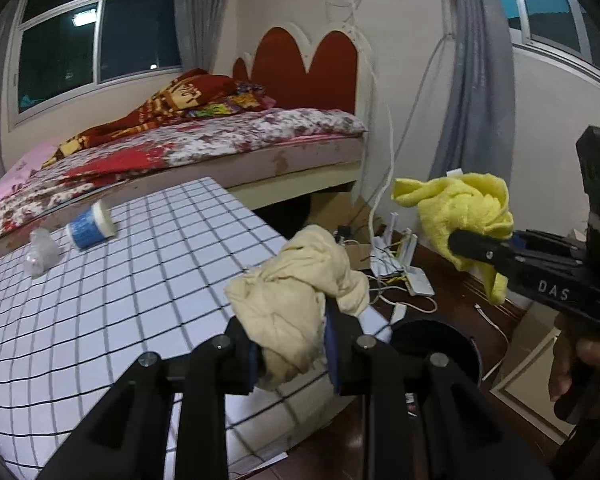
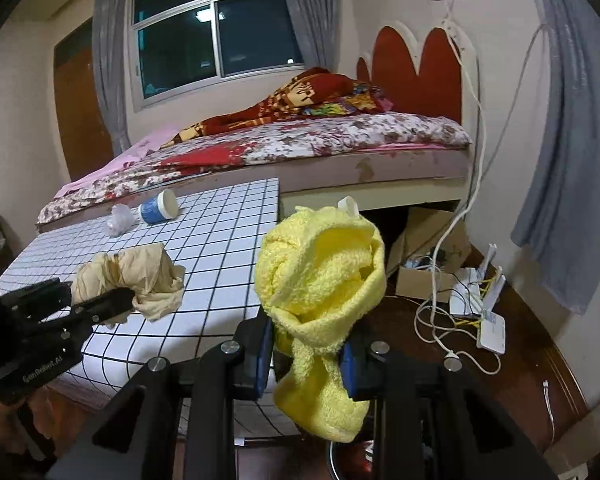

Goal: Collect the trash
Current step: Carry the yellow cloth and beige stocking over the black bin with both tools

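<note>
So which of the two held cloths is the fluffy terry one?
The bright yellow cloth in the right gripper; its surface is looped and towel-like. The pale beige cloth in the left gripper is thin, smooth and crumpled.

Left wrist view sits right behind the left tool (image 1: pixel 292 354), looking forward and slightly down over the gridded desk (image 1: pixel 100 300) toward the bed (image 1: pixel 220 140). The right tool (image 1: pixel 466 246) shows at its right edge. Right wrist view sits right behind the right tool (image 2: pixel 308 354), same facing; the left tool (image 2: pixel 120 300) shows at its left. Both share desk, bed, window, headboard (image 2: pixel 416 68).
</note>
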Motion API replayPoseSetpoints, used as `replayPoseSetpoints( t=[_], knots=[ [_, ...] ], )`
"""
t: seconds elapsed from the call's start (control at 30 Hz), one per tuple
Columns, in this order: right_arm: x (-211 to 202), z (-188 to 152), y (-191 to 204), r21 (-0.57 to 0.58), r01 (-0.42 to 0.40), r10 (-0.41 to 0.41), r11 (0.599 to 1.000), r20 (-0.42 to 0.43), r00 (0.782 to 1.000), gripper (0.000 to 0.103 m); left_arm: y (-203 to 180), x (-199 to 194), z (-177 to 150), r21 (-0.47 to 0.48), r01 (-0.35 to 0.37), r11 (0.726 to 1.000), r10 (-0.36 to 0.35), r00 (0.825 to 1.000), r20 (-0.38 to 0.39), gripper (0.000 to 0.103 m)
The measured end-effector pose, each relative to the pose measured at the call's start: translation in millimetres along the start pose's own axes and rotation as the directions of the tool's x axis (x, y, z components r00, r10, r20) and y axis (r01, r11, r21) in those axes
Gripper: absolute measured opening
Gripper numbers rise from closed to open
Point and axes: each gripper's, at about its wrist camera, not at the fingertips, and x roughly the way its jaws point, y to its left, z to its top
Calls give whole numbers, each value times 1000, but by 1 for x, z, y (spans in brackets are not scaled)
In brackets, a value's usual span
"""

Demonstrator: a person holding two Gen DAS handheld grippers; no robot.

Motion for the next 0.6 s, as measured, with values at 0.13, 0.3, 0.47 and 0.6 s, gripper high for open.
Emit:
replayPoseSetpoints(
  t=[0.13,0.3,0.47,0.6],
  knots=[
    [-10,-4,-14,28,7,-7,1000,5,1000,29,-18,3,0,13,28,1000,-28,1000,-4,27],
    [-18,-12,-30,37,40,-40,998,0,999,29,-40,8,-2,32,72,997,-71,997,-15,27],
    [-27,-21,-51,61,74,-73,995,-10,997,29,-63,14,-4,49,115,992,-114,993,-27,27],
    [-36,-31,-69,82,105,-103,991,-25,994,29,-78,19,-7,60,147,987,-144,989,-39,27]
  ],
)
